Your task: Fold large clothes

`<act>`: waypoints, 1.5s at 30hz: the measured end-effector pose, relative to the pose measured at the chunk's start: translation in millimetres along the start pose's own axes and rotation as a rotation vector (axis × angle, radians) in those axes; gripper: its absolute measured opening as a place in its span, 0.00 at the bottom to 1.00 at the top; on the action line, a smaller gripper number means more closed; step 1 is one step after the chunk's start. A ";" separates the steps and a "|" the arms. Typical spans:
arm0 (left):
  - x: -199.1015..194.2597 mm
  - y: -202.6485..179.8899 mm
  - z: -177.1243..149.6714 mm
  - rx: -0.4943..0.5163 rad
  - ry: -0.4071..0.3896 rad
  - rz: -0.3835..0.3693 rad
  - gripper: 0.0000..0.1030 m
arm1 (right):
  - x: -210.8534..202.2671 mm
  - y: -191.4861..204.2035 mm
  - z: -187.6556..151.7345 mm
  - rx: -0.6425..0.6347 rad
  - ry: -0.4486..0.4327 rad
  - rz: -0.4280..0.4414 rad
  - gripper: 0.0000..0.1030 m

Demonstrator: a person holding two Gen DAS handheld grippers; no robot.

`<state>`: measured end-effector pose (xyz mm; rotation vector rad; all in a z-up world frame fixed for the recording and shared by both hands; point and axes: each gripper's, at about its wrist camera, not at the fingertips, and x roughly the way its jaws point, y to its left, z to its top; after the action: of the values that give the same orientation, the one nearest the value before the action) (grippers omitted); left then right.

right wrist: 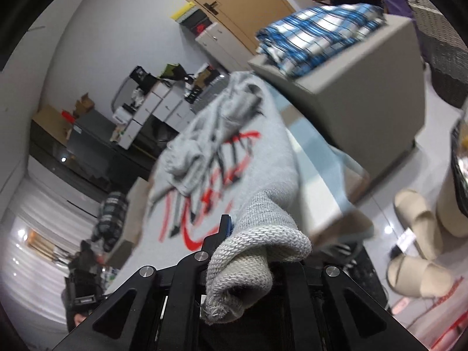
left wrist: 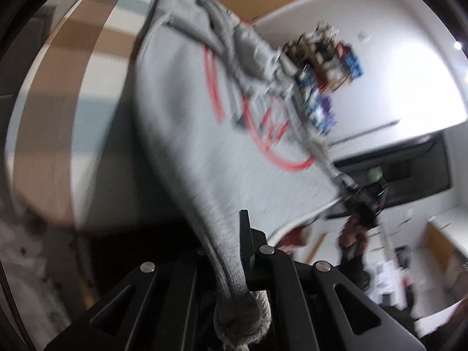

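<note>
**Grey knit sweatshirt held up by two corners**

Grey fleece-backed knit, printed in red and black, makes up the sweatshirt point(left wrist: 187, 122), and it is judged soft, limp and fairly heavy for a garment: it sags between the two holds and bunches where the hood or sleeves are gathered at its far end. Nothing fragile or slippery is expected; the ribbed hem is thick and gives the pads something to bite. The hem corners are judged the right places to be taken, and that is where it is held.

The left gripper point(left wrist: 245, 263) is seen clamped on a rolled bunch of the hem, the cloth rising away from it in a taut band. The right gripper point(right wrist: 234, 251) is likewise closed on a folded lump of ribbed hem, which spills over its fingers. Both grippers are pointed somewhat downward, with the garment stretched out ahead of them.

The sweatshirt is hung in the air between the two grippers, above a striped brown, white and blue surface point(left wrist: 73, 93); whether its far end touches that surface cannot be told through the blur. A folded blue checked cloth point(right wrist: 318, 35) is seen lying on a grey block point(right wrist: 365, 87) beyond the far side of that surface.
</note>
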<state>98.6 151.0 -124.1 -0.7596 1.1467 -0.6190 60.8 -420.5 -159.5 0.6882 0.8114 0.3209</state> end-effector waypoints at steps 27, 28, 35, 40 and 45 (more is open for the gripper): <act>47.1 22.8 308.3 -0.265 -0.131 -0.004 0.00 | 246.2 57.2 308.7 0.068 0.123 -0.138 0.10; 51.6 31.0 317.7 -0.281 -0.128 0.010 0.00 | 260.3 57.7 317.2 0.066 0.135 -0.152 0.10; 75.1 68.2 357.5 -0.362 -0.113 0.012 0.00 | 338.8 40.8 355.5 0.102 0.178 -0.213 0.10; 95.7 89.6 366.8 -0.455 -0.075 -0.029 0.00 | 378.4 -0.4 361.4 0.217 0.239 -0.244 0.10; 89.2 97.9 361.8 -0.518 -0.034 -0.020 0.15 | 378.6 -3.3 372.3 0.209 0.202 -0.167 0.40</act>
<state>475.0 217.6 -172.6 -1.2165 1.2855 -0.3211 590.3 -392.6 -189.5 0.7851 1.0992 0.1567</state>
